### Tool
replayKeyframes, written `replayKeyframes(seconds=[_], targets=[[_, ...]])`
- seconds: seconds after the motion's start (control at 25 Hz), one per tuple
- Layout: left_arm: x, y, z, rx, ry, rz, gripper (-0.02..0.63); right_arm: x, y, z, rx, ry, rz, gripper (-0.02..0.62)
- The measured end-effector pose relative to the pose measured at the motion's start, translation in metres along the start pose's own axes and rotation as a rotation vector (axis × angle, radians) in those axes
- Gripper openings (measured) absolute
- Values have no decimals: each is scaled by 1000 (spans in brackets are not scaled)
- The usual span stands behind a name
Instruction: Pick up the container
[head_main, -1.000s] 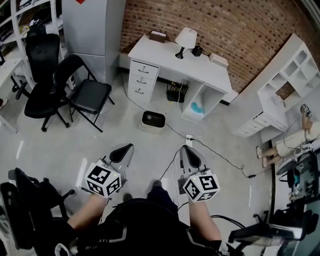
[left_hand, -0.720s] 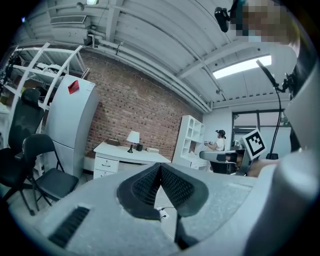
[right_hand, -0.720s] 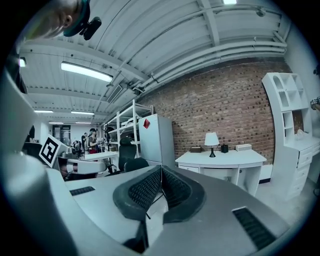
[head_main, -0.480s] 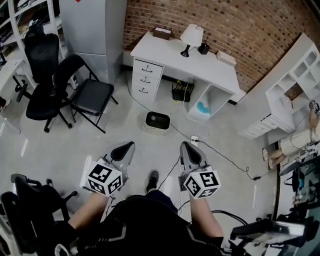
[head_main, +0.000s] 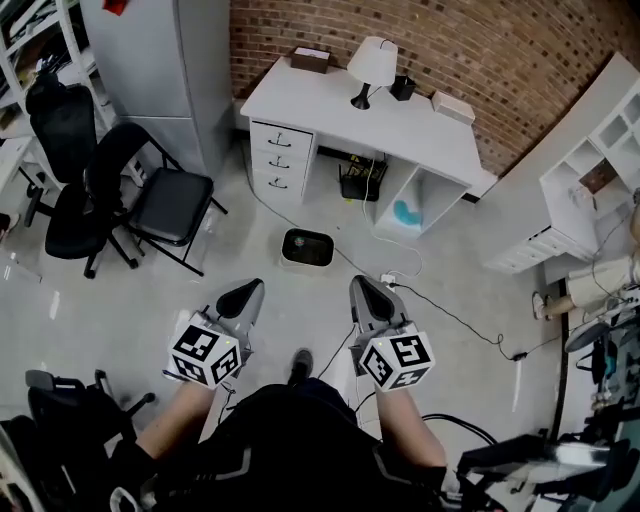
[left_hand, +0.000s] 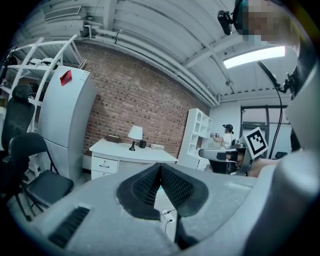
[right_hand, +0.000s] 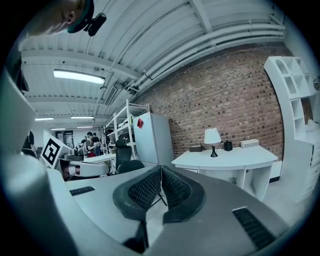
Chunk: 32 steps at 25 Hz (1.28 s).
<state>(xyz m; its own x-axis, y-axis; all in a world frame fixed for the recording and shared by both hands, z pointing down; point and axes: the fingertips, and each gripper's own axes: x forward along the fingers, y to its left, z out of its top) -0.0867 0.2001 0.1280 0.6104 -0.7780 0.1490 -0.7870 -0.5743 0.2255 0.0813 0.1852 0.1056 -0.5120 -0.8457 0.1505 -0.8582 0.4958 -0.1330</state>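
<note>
A low white container with a dark top (head_main: 307, 248) sits on the grey floor in front of the white desk (head_main: 400, 125). In the head view my left gripper (head_main: 243, 297) and right gripper (head_main: 365, 293) are held side by side at waist height, well short of the container, pointing toward it. Both are shut with nothing between the pads. The left gripper view shows its jaws (left_hand: 160, 167) pressed together; the right gripper view shows the same (right_hand: 161, 170). In both gripper views the container is hidden.
A lamp (head_main: 371, 62) and small boxes stand on the desk. A folding chair (head_main: 168, 203) and an office chair (head_main: 60, 190) are at the left by a grey cabinet (head_main: 165, 60). A power strip (head_main: 388, 279) with cables lies right of the container. White shelves (head_main: 590, 170) stand at the right.
The person has stepped forward, so the desk and room have shifted a little in the head view. Both grippers stay shut, side by side.
</note>
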Motion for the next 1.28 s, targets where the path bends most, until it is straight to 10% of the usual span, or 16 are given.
replayKeyframes(seconds=[0.52,1.28], targets=[[130,-11,20,30,56,18,9,52,-129,13,75,-8,22,9],[201,106,18,-47,103,41,9,174,-159,14,83,38,35,9]])
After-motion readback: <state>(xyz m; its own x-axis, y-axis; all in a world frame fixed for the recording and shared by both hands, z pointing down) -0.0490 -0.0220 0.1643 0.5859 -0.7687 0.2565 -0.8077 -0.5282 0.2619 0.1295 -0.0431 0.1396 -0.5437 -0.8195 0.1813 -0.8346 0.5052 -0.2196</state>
